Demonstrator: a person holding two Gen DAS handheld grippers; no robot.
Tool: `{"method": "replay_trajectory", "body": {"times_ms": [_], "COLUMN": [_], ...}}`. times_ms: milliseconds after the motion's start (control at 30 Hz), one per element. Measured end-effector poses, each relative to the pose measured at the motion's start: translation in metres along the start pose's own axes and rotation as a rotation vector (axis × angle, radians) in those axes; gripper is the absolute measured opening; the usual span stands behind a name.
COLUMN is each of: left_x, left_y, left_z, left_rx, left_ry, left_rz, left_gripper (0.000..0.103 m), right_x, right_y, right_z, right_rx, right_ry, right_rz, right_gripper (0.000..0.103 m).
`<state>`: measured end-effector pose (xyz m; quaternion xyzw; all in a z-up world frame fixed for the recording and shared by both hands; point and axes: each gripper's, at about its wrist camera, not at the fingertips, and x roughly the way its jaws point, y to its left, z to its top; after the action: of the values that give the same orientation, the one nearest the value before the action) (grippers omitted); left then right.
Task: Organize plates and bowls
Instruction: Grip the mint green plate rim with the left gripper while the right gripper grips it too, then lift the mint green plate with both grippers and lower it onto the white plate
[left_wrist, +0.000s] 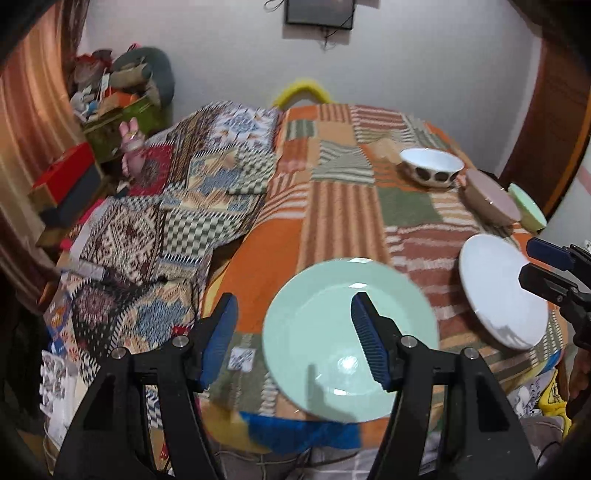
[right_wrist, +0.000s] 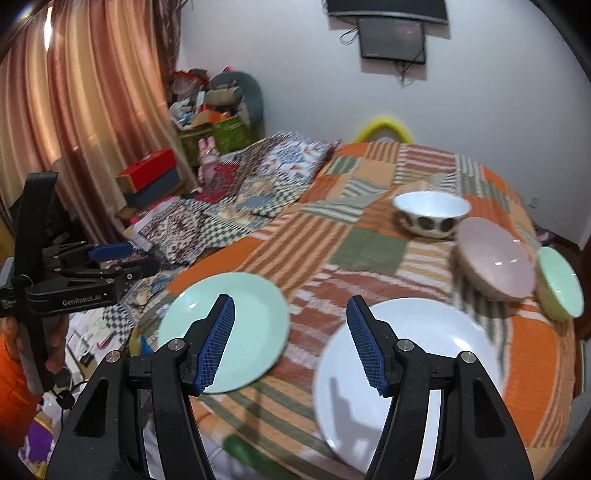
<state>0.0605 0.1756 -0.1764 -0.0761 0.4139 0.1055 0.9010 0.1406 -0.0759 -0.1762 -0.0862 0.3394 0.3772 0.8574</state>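
Both of my tools are up over the near edge of the surface (right_wrist: 369, 254), which carries an orange, green and brown striped patchwork cloth.

Left tool (left_wrist: 293, 339): jaws spread wide, nothing between them. Its right finger sits in front of the mint green plate (left_wrist: 332, 369); the left finger is over the cloth, off the plate's left rim. From the right wrist view I see the left tool (right_wrist: 125, 260) from the side at the far left, gripped by a hand (right_wrist: 55, 343).

Right tool (right_wrist: 291, 343): also wide apart, holding nothing. Its right finger overlaps the white plate (right_wrist: 424, 369), its left finger overlaps the green plate (right_wrist: 251, 321). The gap between the fingers shows bare cloth.

Both plates lie flat near the front edge, green on the left, white (left_wrist: 495, 291) on the right, apart from each other.

Bowls are grouped at the far right: a white bowl with dark spots (right_wrist: 430, 214) upright, a pink bowl (right_wrist: 495, 258) just beside it, tilted, and a small green bowl (right_wrist: 559, 282) tilted against the pink one at the edge.

Frames are motion-blurred, so I can't tell contact at the bowl rims.
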Motion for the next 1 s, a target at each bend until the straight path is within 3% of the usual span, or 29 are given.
{"method": "replay_trajectory", "body": {"times_ms": [333, 667, 1000], "left_x": [0.035, 0.069, 0.088], "left_y": [0.025, 0.045, 0.041], "left_z": [-0.036, -0.048, -0.055], "left_rx": [-0.046, -0.103, -0.104], "left_ry": [0.067, 0.141, 0.182], "left_rz": [-0.058, -0.124, -0.165], "left_gripper": [0.062, 0.035, 0.026], "right_x": [0.056, 0.081, 0.101], "right_y": [0.021, 0.022, 0.019], "right_z": [-0.019, -0.026, -0.032], "right_rx": [0.046, 0.079, 0.085], "right_ry": [0.145, 0.205, 0.254], "right_rz": [0.062, 0.043, 0.016], "right_gripper": [0.059, 0.053, 0.051]}}
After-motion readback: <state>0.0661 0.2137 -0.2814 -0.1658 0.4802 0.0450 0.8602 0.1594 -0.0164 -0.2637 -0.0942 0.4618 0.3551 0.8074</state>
